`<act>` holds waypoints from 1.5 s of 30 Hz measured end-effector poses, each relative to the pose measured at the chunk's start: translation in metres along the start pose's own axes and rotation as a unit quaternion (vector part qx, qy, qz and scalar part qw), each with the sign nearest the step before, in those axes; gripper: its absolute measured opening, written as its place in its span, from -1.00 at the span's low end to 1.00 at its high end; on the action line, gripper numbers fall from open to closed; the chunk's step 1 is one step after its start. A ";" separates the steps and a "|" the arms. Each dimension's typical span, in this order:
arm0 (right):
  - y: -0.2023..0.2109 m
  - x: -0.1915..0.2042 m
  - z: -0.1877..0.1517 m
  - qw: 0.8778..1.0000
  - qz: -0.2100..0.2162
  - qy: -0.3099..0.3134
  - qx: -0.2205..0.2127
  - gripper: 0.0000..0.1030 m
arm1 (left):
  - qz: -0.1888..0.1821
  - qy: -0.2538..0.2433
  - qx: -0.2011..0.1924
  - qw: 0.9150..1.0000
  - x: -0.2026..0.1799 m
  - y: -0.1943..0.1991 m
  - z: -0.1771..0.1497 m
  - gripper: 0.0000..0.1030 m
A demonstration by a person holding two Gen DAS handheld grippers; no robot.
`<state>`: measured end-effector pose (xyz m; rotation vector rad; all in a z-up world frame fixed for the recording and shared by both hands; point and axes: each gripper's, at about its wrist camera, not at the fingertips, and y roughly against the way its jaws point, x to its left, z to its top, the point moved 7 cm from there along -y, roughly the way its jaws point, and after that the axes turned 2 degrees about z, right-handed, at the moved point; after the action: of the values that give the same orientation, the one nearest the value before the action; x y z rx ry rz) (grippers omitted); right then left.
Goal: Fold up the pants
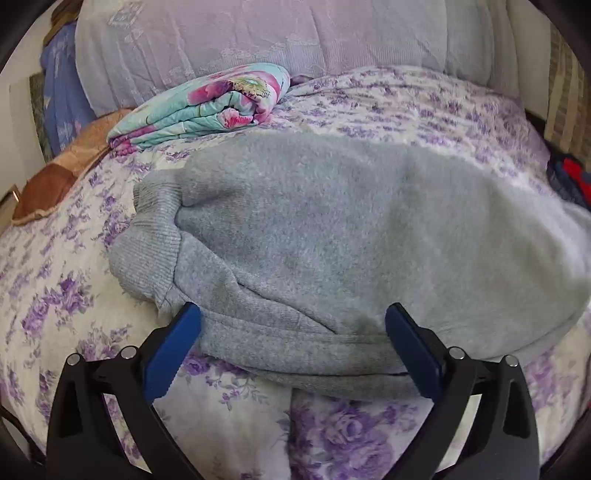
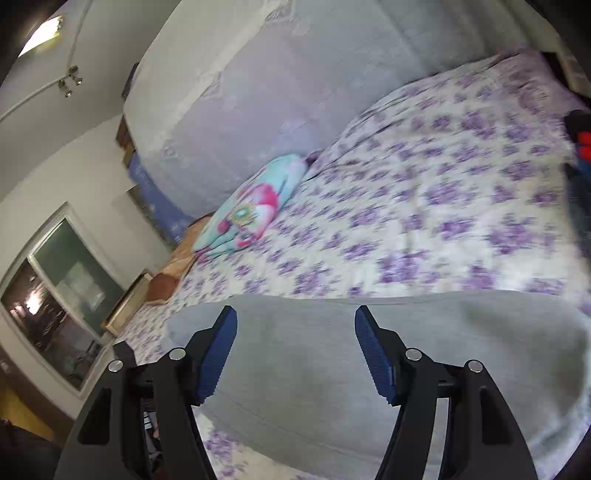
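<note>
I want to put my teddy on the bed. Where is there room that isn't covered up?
The flowered bedspread is bare between the grey pants and the big lilac cushion, right of the folded turquoise blanket. Another bare strip lies left of the pants' cuffs. The near middle is crowded: the pants fill it, with both open grippers over them.

Purple-flowered bedspread (image 1: 406, 107), lilac headboard (image 1: 258, 33), white wall (image 2: 74, 155), perhaps a window (image 2: 62, 295)
</note>
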<state>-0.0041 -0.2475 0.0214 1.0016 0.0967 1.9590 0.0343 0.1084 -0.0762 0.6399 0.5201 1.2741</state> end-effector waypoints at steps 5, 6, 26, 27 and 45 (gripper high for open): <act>-0.098 0.034 0.027 0.992 0.083 -0.024 0.087 0.39 | -0.161 0.095 -0.015 0.982 -0.016 0.010 0.035 0.90; -0.114 0.039 0.030 0.991 0.090 -0.026 0.099 0.48 | -0.167 0.087 -0.011 0.982 -0.025 0.004 0.036 0.90; -0.196 0.066 -0.038 0.912 0.021 0.252 0.324 0.64 | -0.115 -0.006 0.020 0.993 -0.064 -0.040 0.005 0.91; -0.194 0.073 -0.045 0.908 0.023 0.261 0.326 0.66 | -0.113 -0.007 0.020 0.993 -0.064 -0.040 0.005 0.91; -0.258 0.018 0.022 0.932 0.170 -0.181 0.265 0.55 | -0.109 -0.010 0.024 0.994 -0.064 -0.043 0.004 0.91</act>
<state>0.1829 -0.0893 -0.0632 1.8247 0.2706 2.0620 0.0529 0.0383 -0.1026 0.6179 0.5903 1.0513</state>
